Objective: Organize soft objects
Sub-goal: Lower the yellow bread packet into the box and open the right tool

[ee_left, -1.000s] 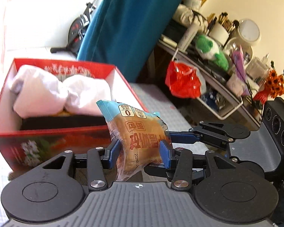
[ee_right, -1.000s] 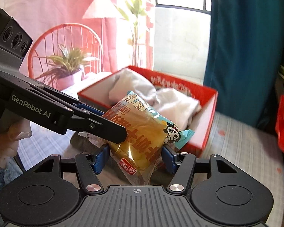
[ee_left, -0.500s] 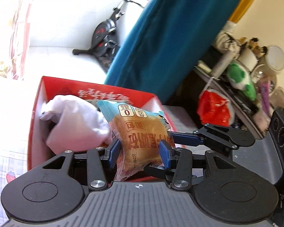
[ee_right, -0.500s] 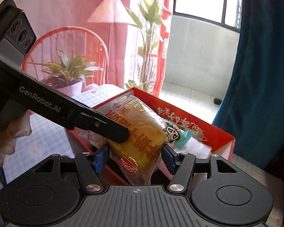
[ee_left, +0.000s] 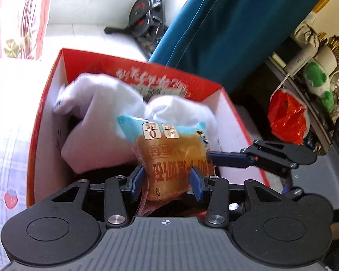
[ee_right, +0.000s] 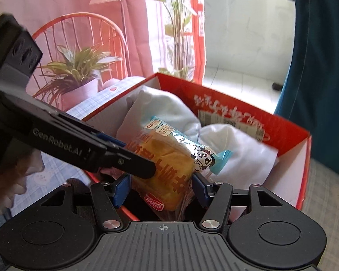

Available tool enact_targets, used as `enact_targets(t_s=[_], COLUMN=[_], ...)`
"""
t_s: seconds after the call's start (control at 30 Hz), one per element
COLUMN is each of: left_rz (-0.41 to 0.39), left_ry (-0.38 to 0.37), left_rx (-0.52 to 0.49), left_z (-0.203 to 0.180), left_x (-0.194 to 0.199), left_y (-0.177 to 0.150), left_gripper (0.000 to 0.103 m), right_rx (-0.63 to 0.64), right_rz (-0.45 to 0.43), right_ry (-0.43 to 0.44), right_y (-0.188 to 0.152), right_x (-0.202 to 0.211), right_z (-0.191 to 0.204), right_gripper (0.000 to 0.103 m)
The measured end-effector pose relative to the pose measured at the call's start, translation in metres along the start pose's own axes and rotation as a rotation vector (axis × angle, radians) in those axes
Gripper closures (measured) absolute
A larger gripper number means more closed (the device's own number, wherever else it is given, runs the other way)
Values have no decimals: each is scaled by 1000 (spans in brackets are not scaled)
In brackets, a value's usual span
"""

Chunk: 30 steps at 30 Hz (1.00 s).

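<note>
- Snack packet [ee_left: 174, 164], clear wrapper with a golden cake inside, blue sealed end and orange lettering; held in the air above the open red box [ee_left: 45, 135], at its near edge.
- Left gripper [ee_left: 167, 180]: blue pads pressed on both sides of the packet's lower half, wrapper pinched in between them. The jaws are closing a little further at this moment, with the packet between them.
- Right gripper [ee_right: 161, 186]: also clamped on the same packet [ee_right: 167, 171], a pad against each side near its bottom end. In the left wrist view one right finger [ee_left: 271, 155] reaches in from the right and meets the packet's edge.
- In the right wrist view the left gripper [ee_right: 135, 164] comes in from the left, its black finger laid across the packet's face.
- Box [ee_right: 300, 158]: white inner walls, printed flap at the back. White cloth bundle [ee_left: 106, 122] fills most of it, crumpled, directly behind and under the packet.
- Box stands on a pale checked tablecloth [ee_left: 4, 158] with a strawberry print.
- Beyond: teal curtain [ee_left: 237, 33]; red plastic bag [ee_left: 287, 117] hanging at a cluttered shelf on the right; potted plant [ee_right: 79, 72] and red wire chair to the left.
- Part of a person's hand [ee_right: 2, 180] shows at the left edge, on the left gripper's handle.
</note>
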<state>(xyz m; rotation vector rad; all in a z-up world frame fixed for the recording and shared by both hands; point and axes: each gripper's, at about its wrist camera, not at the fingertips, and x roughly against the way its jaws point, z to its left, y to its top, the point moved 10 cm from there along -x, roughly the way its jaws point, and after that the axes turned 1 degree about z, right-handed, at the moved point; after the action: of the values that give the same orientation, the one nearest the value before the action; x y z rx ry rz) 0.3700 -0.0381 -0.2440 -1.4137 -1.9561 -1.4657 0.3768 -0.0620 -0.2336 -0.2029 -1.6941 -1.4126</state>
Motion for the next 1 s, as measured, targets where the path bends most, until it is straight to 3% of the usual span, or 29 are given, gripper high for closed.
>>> enact_targets(t_s=[0.1,0.27,0.43,0.67,0.73,0.87,1.0], left_rz=[54,51,25,-9,-24,-67,-109], left_ry=[21,34,52,98,128,184,238], left_rx=[37,44,35,-50,-84,-128,-158], left_z=[14,22,24,13,10,8,8], left_x=[-9,-8,-2,8,12,25,38], left_y=[-10,-12,-8,-8,-7,-5,-4], left_gripper=[70,70,70,67,57,39,13], right_rx=[0,-72,-115,-178,-192,-199,-209], right_rz=[18,-10,9,-1,-9,-28,-47], right_ry=[2,-2,-72,-131,-170,-230,-247], right_y=[-6,-3,-8,-19,-20,-23,-25], right_x=[-2,3,-1,0,3,12,21], right_z=[-2,-16,-32,-40,-42,-45,-45], right_gripper=[48,49,60,57,52,29,12])
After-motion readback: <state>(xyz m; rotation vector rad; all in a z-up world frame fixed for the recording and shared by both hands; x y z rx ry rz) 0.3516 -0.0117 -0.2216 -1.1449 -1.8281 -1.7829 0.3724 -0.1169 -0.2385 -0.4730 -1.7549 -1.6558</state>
